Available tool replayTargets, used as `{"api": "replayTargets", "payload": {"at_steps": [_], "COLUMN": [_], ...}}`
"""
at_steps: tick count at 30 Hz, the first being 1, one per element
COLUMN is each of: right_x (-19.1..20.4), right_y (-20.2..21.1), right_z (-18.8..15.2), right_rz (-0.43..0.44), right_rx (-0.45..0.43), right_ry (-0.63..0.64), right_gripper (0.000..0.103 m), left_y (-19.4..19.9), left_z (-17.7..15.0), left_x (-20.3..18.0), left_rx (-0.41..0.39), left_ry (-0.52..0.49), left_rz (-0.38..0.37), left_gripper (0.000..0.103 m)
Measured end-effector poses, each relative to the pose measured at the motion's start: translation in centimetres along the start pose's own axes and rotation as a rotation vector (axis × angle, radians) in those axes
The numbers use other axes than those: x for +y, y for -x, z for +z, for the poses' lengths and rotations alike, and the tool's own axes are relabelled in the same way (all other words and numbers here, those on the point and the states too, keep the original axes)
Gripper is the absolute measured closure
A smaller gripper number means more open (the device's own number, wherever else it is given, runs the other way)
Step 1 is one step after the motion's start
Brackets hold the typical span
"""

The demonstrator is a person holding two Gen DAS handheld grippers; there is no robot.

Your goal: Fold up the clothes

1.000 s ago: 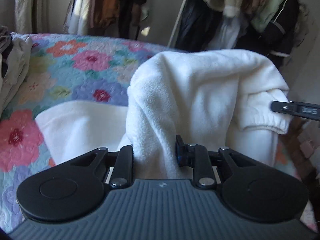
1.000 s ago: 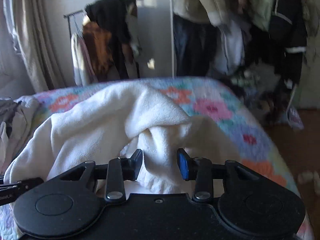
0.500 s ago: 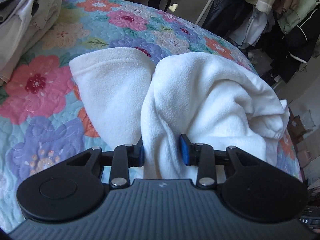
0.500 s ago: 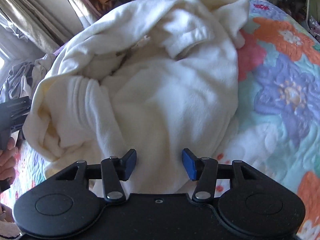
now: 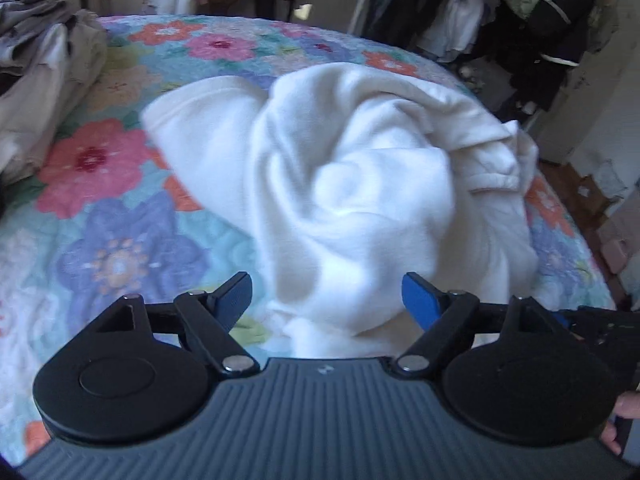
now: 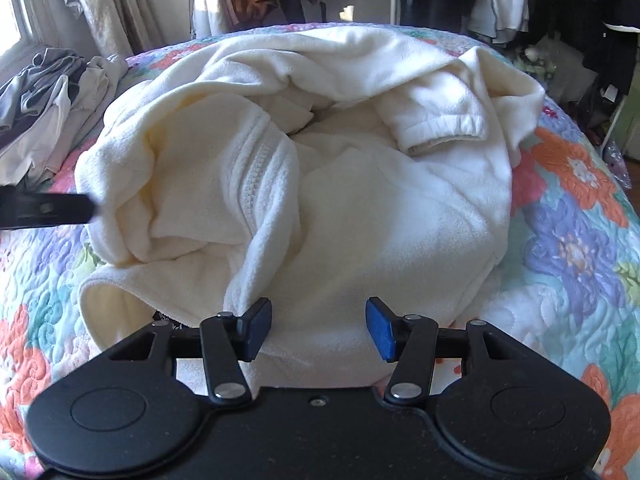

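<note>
- One cream fleece jacket point(image 6: 320, 168) lies crumpled on the flowered quilt point(image 6: 576, 248): no fold made, cuff at 1 o'clock.
- Left gripper point(image 5: 327, 294): jaws opening wide, fleece between them, unpressed.
- Right gripper point(image 6: 319, 328): jaws apart over the hem, gripping nothing.
- Remaining, by my judgement: spreading flat, then folding. Clothes pile point(image 6: 52, 100) at 10 o'clock unfolded.
</note>
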State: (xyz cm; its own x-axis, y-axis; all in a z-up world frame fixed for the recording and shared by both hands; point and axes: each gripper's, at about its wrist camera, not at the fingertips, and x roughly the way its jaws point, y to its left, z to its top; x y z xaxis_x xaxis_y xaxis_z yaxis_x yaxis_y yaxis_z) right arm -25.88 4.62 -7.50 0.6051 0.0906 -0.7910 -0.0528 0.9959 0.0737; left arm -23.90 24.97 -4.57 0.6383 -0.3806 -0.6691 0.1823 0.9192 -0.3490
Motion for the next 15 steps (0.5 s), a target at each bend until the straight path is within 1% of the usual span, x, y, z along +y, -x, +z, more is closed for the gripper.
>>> {"api": "replayTargets", "payload": {"at_steps": [1,2,3,4,5,6,7,9,12,13,15], "right_x": [-0.1,-0.2,-0.3,-0.4,-0.6,-0.8,-0.9,-1.0,-0.9,-1.1,-1.5], "right_y": [0.3,0.6,1.0,1.3,1.7,2.1,2.6,3.7,5.3,5.8,6.3], "right_z": [-0.2,-0.4,-0.6,-0.8,-1.0,-1.1,-1.2,-1.4,-1.8,-1.9,-2.0], "right_rz": [0.012,0.032,0.052,0.072,0.093,0.114,0.126,0.149,0.163,0.166,0.181], "right_rx": [0.001,0.006,0.010,0.014,0.019,0.022,0.024,0.028,0.010,0.000,0.004], "right_ry": [-0.014,-0.025,-0.037,-0.048,-0.061,-0.074,-0.081,-0.062,-0.017,-0.012,-0.023], "right_gripper": [0.045,0.045,0.045,0.045,0.045,0.045,0.045,0.044,0.044,0.043,0.042], "left_y": [-1.7,-3.2,-4.6,-5.2,-5.3,-5.0,-4.2,-2.4,0.7,1.5,3.0], "left_z": [-0.7,-1.3,-1.7,-2.0,-2.2,-2.3,-2.3,-2.2,-2.3,-2.4,-2.6], "left_x": [-0.1,-0.2,-0.3,-0.4,-0.5,-0.5,-0.4,-0.1,0.3,0.6,1.9], "left_rx": [0.006,0.034,0.074,0.087,0.077,0.063,0.044,0.008,-0.061,-0.071,-0.078], "left_ry": [0.000,-0.001,-0.009,-0.021,-0.038,-0.044,-0.031,0.007,0.037,0.050,0.104], "left_rz": [-0.051,-0.013,0.071,0.131,0.171,0.189,0.192,0.209,0.272,0.275,0.249], "left_gripper": [0.002,0.005,0.025,0.054,0.061,0.070,0.076,0.081,0.082,0.082,0.083]}}
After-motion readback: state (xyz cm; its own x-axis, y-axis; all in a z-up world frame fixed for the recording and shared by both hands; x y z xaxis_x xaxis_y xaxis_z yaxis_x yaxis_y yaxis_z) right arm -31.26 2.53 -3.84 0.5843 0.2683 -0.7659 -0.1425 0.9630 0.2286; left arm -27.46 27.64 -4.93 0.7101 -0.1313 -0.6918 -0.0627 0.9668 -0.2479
